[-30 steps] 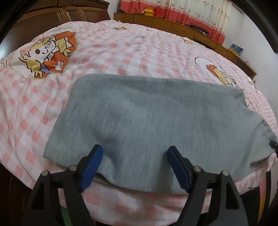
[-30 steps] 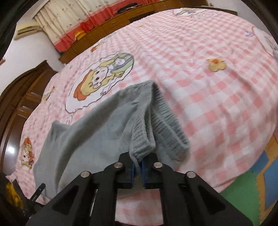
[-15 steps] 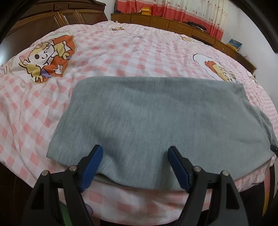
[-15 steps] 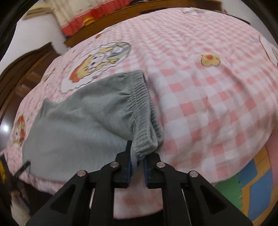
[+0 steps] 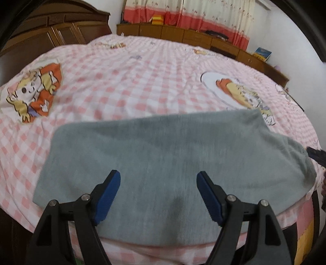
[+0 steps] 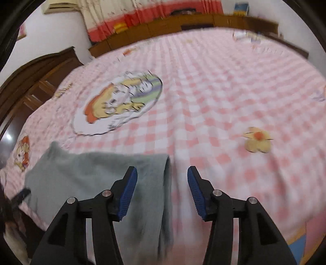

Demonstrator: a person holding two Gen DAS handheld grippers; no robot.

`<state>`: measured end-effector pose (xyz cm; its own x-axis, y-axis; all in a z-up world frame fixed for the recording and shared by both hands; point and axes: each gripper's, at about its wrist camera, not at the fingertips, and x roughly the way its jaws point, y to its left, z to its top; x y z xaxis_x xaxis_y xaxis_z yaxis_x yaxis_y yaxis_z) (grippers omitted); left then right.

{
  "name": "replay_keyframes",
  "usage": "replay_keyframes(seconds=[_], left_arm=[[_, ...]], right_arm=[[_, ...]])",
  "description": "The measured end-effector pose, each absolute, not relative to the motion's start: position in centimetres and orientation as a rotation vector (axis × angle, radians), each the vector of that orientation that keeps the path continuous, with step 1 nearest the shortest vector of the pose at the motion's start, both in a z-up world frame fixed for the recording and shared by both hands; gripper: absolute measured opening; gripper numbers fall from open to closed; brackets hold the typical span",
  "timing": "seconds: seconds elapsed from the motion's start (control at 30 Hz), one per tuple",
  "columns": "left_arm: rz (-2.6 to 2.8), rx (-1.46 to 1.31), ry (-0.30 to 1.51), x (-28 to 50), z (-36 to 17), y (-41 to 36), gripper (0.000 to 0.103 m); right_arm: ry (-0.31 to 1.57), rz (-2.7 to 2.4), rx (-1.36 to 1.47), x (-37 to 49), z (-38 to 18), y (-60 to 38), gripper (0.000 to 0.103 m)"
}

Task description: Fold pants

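The grey pants (image 5: 167,161) lie folded flat on the pink checked bed (image 5: 126,81), near its front edge. My left gripper (image 5: 158,193) hovers open above the pants' near edge, nothing between its blue pads. In the right wrist view the pants (image 6: 85,179) lie at lower left, with the waistband end by the left finger. My right gripper (image 6: 162,191) is opening, its jaws apart over that end of the pants and the bedsheet, the pads pressing on nothing. A tip of the right gripper (image 5: 315,155) shows at the right edge of the left wrist view.
Cartoon prints mark the bedsheet (image 6: 203,91). A dark wooden wardrobe (image 5: 51,30) stands left of the bed. Low wooden cabinets (image 5: 193,38) and red-and-white curtains (image 5: 203,12) line the far wall. Coloured floor mats (image 6: 299,244) show past the bed's front right corner.
My right gripper let go of the waistband and opened; the lifted end now lies flat. Both grippers drew back from the pants, the left staying open.
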<state>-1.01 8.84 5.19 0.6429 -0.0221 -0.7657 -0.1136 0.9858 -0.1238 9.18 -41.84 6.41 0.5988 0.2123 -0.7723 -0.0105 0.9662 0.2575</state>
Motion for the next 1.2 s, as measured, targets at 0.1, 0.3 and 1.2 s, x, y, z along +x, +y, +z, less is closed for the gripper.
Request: replay_keyframes(seconds=[0.1,0.3,1.2], left_arm=[[0.071,-0.167,0.915,-0.6,3.4,8.6,0.081],[0.090,-0.123,0.923,-0.3,1.6,8.0,0.088],[0.110,-0.117,0.861,-5.0,3.7,12.5,0.093]], right_arm=[[0.999,0.167,0.314,11.1,3.8,-41.7,0.035],[0.906,0.072,0.233,9.1,4.0,-41.3,0.019],[0.922,0.257,0.119,-0.1,7.2,-26.8,0.035]])
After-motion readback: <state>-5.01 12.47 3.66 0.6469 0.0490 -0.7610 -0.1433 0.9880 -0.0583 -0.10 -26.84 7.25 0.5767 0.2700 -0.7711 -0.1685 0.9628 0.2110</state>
